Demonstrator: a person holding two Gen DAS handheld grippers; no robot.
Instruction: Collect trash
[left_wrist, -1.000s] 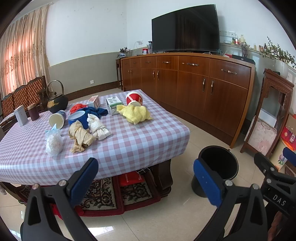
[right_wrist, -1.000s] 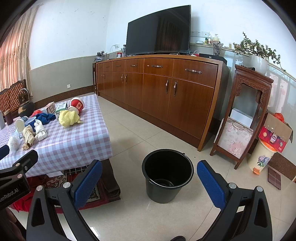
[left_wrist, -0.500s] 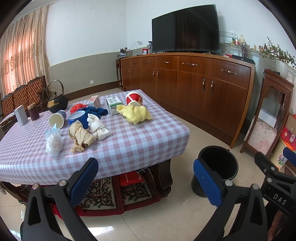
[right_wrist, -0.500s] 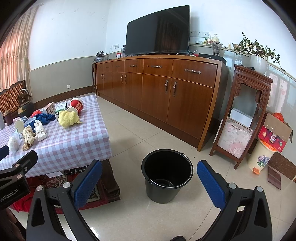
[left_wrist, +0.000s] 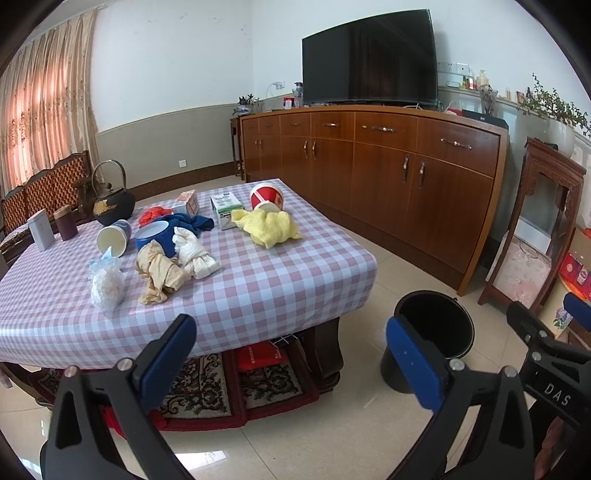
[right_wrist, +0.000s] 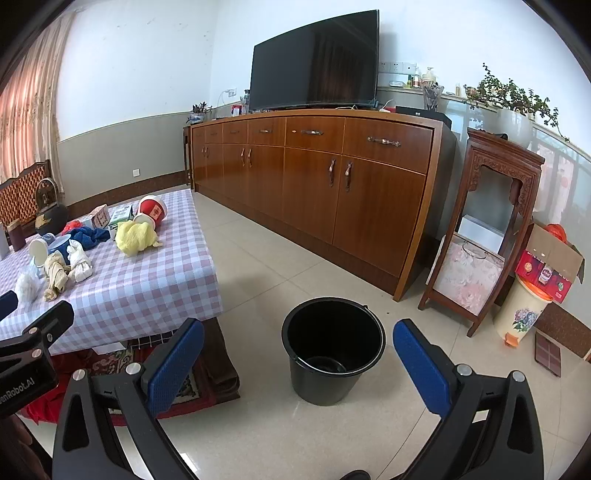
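Observation:
Trash lies on the checked table (left_wrist: 280, 280): a yellow crumpled wad (left_wrist: 271, 227), a tan rag (left_wrist: 160, 271), a white rag (left_wrist: 194, 253), a clear plastic bag (left_wrist: 107, 282), a tipped paper cup (left_wrist: 112, 240), a blue cup (left_wrist: 155, 236) and a red-and-white bowl (left_wrist: 266, 195). A black bucket (right_wrist: 332, 350) stands empty on the floor right of the table. My left gripper (left_wrist: 291, 354) is open in front of the table's near edge, holding nothing. My right gripper (right_wrist: 297, 358) is open just short of the bucket.
A dark kettle (left_wrist: 110, 201), two small boxes (left_wrist: 225, 208) and a tin stand at the table's far side. A long wooden cabinet (right_wrist: 332, 177) with a TV (right_wrist: 314, 81) lines the wall. A carved stand (right_wrist: 487, 229), a cardboard box (right_wrist: 550, 262) and a pedal bin (right_wrist: 524, 314) sit right.

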